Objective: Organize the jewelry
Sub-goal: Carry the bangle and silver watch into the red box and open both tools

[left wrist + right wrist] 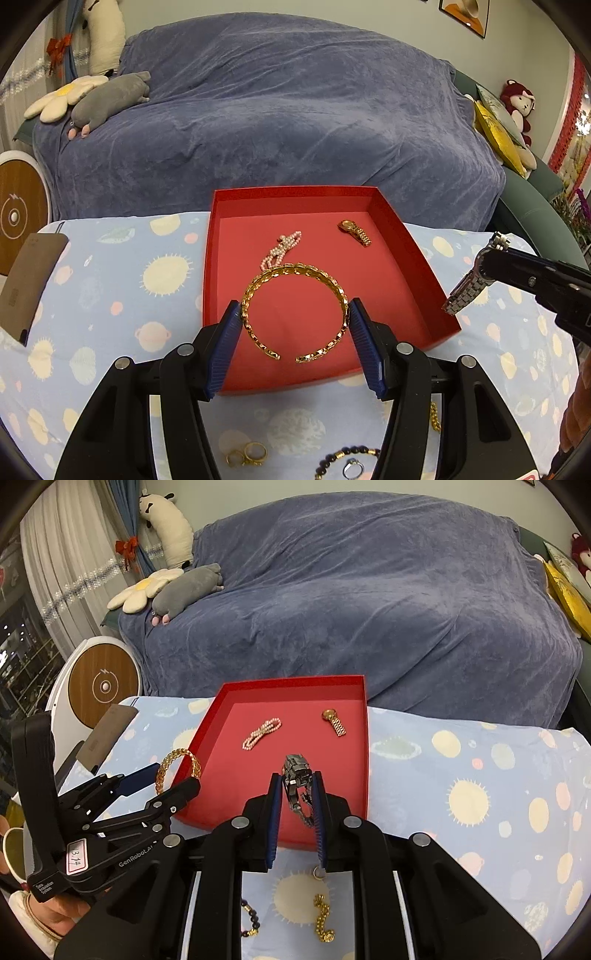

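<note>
A shallow red box [218,266] [364,760] lies on the patterned cloth, with a pearl strand [282,247] [260,733] and a small gold watch [354,230] [334,720] inside. My left gripper [295,317] [171,779] is shut on a gold open bangle [295,291] [179,766], which hangs above the box's near-left part. My right gripper [297,790] [484,269] is shut on a silver watch [297,775] [467,288], its metal band dangling over the box's near-right side.
On the cloth in front of the box lie gold rings [247,454], a dark bead bracelet [347,456] [251,919], a silver ring [352,469] and a gold chain [323,919]. A brown card [29,284] rests at the left. A blue-covered sofa [280,122] stands behind.
</note>
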